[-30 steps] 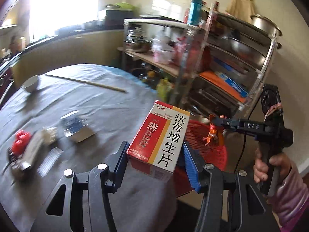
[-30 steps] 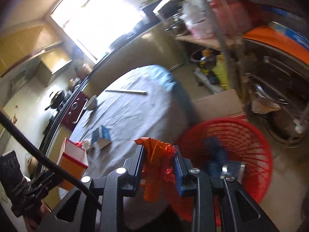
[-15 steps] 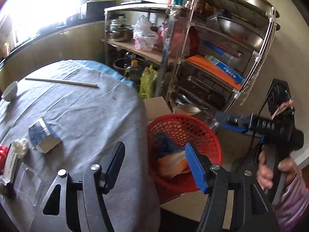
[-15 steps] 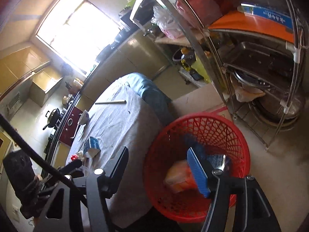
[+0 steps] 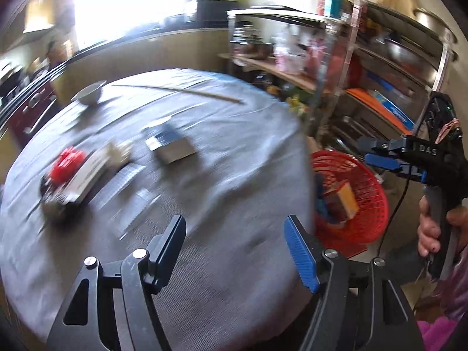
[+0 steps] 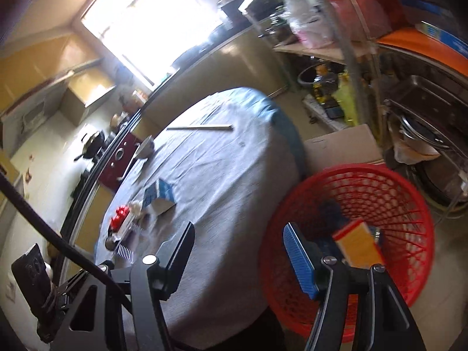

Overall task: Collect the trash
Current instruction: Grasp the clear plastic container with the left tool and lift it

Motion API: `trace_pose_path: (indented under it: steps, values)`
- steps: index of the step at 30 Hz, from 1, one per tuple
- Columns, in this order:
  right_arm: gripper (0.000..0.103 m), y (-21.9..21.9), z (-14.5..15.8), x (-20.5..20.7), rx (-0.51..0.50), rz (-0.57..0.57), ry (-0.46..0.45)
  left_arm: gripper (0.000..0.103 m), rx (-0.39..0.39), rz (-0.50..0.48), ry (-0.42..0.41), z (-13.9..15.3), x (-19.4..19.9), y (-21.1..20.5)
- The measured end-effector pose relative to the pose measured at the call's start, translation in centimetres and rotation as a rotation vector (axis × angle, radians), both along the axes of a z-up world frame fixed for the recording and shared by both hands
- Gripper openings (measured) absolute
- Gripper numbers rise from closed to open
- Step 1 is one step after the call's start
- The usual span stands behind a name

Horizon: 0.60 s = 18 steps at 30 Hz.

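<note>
Red mesh basket [image 6: 409, 204] is seen on the floor just beside the round worktop [image 5: 234, 152], and the red-and-yellow box [image 6: 358, 244] that was pinched by the left tool [image 5: 235, 251] a second ago is now found lying tilted inside it. Both tools are shown spread wide with nothing between their fingers; the orange wrapper earlier clamped by the right tool [image 6: 238, 251] is no longer held. The left view has been swung back over the grey cloth, where a blue-and-white carton [image 5: 171, 146], a red crumpled item [image 5: 65, 165], a long flat packet [image 5: 84, 180], a white bowl [image 5: 89, 95] and a thin stick [image 5: 178, 92] are left, all blurred by motion. The right tool is seen from the left view above the basket's far rim
</note>
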State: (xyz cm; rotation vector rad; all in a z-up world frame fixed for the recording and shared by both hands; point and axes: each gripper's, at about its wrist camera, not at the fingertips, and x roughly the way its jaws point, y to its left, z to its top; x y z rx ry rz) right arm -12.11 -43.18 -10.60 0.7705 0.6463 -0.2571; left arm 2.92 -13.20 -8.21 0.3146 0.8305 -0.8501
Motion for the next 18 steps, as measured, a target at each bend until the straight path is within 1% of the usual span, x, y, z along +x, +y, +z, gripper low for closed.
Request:
trace_pose_path:
  steps: [5, 9, 12, 14, 18]
  values:
    - [0.068, 2.6, 0.5, 2.3, -0.037, 0.067, 0.014, 0.07, -0.015, 0.126, 0.006, -0.5, 2.2, 5.0]
    - [0.068, 4.3, 1.0, 3.7, -0.065, 0.102, 0.031, 0.071, -0.034, 0.207, 0.006, -0.8, 4.1, 8.1]
    - [0.068, 5.3, 1.2, 4.7, -0.069, 0.123, 0.04, 0.074, -0.058, 0.247, 0.01, -0.7, 5.4, 9.8]
    - [0.068, 6.1, 1.3, 5.3, -0.082, 0.136, 0.047, 0.079, -0.073, 0.26, 0.005, -0.6, 6.2, 10.5]
    - [0.068, 7.2, 1.5, 6.2, -0.094, 0.161, 0.057, 0.08, -0.121, 0.271, 0.016, -0.1, 8.2, 11.0]
